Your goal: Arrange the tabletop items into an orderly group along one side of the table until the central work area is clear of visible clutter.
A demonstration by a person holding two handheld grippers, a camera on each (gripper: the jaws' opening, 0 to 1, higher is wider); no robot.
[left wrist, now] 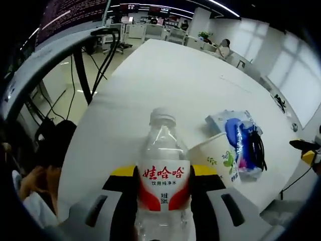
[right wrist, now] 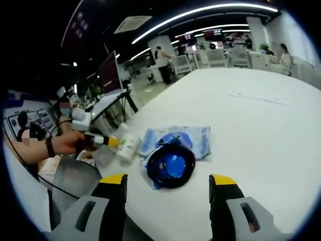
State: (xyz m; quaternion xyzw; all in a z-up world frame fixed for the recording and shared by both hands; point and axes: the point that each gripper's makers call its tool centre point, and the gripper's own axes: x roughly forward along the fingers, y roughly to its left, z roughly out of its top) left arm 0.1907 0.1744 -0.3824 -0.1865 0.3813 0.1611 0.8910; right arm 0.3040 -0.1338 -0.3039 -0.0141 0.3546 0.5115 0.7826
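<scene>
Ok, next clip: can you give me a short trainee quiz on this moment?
1. True or false: the left gripper is shut on the water bottle.
2. What lies on the blue packet on the white table? A) a black cable coil B) scissors C) a spoon
3. Fill in: the fingers of the right gripper stand ____, with nothing between them.

Key: 1 true; 2 A; 3 open.
</scene>
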